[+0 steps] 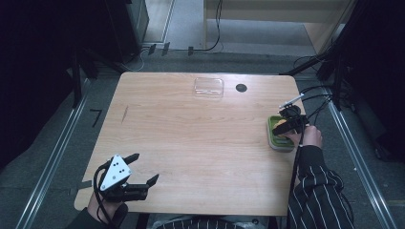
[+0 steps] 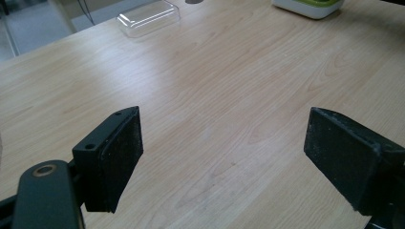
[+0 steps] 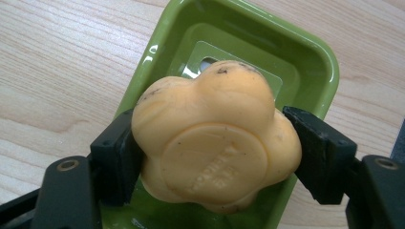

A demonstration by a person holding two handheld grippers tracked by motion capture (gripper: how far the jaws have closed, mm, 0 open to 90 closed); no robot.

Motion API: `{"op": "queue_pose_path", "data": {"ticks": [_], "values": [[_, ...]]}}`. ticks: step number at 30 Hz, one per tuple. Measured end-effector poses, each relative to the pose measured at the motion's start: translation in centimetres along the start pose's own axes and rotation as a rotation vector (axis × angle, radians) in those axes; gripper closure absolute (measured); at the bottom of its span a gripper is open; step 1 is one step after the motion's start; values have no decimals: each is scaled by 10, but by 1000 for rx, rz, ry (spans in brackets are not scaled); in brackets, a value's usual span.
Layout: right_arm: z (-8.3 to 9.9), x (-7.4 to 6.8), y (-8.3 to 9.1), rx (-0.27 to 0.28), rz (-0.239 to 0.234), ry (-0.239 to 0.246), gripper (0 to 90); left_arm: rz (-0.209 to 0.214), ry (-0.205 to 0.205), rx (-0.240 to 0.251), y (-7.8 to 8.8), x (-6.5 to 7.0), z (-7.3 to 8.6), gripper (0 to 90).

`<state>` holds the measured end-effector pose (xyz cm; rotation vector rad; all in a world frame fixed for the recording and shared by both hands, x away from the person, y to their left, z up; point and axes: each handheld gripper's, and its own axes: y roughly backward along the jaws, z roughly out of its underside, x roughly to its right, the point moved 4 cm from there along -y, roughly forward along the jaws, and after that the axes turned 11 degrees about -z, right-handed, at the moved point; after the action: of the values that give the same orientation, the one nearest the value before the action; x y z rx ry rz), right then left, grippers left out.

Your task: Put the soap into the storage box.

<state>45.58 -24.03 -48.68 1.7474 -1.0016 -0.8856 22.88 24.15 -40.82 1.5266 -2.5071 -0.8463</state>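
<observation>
The soap (image 3: pixel 217 138), an orange flower-shaped bar with a round stamped disc on its face, is sitting between the two black jaws of the right gripper (image 3: pixel 210 157), which are pinching it from both sides. The pads are pressing into the lobes at the left and right of the bar. Just behind and under the soap, the green dish (image 3: pixel 305 52) is lying on the table (image 3: pixel 57 57), its rounded far rim reaching beyond the jaws; a clear insert is showing on its floor past the top of the bar. In the high view the right gripper (image 1: pixel 288 125) is hanging over the dish (image 1: pixel 273 138) at the table's right edge, with the soap (image 1: pixel 281 128) showing as an orange patch under it, and the person's hand (image 1: pixel 311 137) in a striped sleeve is coming in behind it.

Well apart from that, near the front left corner, the left gripper (image 1: pixel 143 168) is resting with its jaws spread wide and nothing between them; bare wood is lying under them. Far ahead of those jaws, a clear lid (image 2: pixel 149 17) is lying toward the table's far edge, and the dish (image 2: pixel 308 6) is peeking in further right. Beside the lid (image 1: pixel 208 88) a dark round spot (image 1: pixel 241 88) is marking the tabletop.
</observation>
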Motion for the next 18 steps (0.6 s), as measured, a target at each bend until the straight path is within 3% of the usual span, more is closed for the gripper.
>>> {"op": "queue_pose_path", "data": {"ticks": [18], "values": [[1,1,-1,-1,6,18,272,-2,2,1,0,0,0,136]]}}
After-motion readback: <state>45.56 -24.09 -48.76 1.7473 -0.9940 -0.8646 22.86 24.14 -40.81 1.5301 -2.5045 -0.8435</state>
